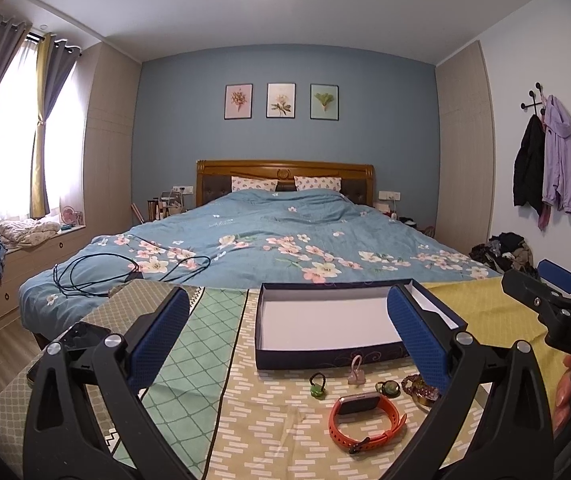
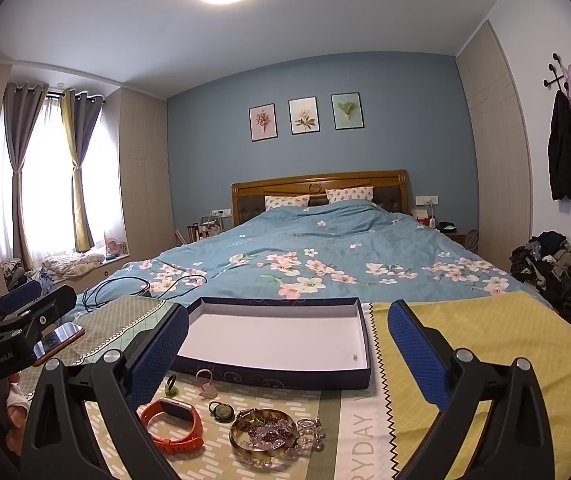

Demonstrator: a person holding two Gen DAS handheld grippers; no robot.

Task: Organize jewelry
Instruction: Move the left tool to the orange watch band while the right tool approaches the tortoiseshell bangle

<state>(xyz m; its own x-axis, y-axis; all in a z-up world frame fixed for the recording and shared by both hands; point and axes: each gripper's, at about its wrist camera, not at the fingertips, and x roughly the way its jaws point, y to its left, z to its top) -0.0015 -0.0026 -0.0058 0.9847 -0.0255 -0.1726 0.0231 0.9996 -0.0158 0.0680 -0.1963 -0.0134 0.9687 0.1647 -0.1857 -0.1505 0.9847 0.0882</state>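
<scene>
Bedroom behind, patchwork-covered bench in front, and we hover with left tongs (image 1: 287,336) and right tongs (image 2: 287,354) both wide and empty, the box (image 2: 273,334) bare, the orange watch (image 2: 173,426), rings and bangle (image 2: 263,438) waiting near us: first pick ahead, we reckon.

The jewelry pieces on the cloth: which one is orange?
The orange watch band, lying nearest the left gripper's side. The rings are green, the bangle is brownish with purple beads.

Both tools, left tool (image 1: 287,334) and right tool (image 2: 287,346): black frames, silver screws, blue textured pads (image 1: 161,336); white lettering on bodies.
</scene>
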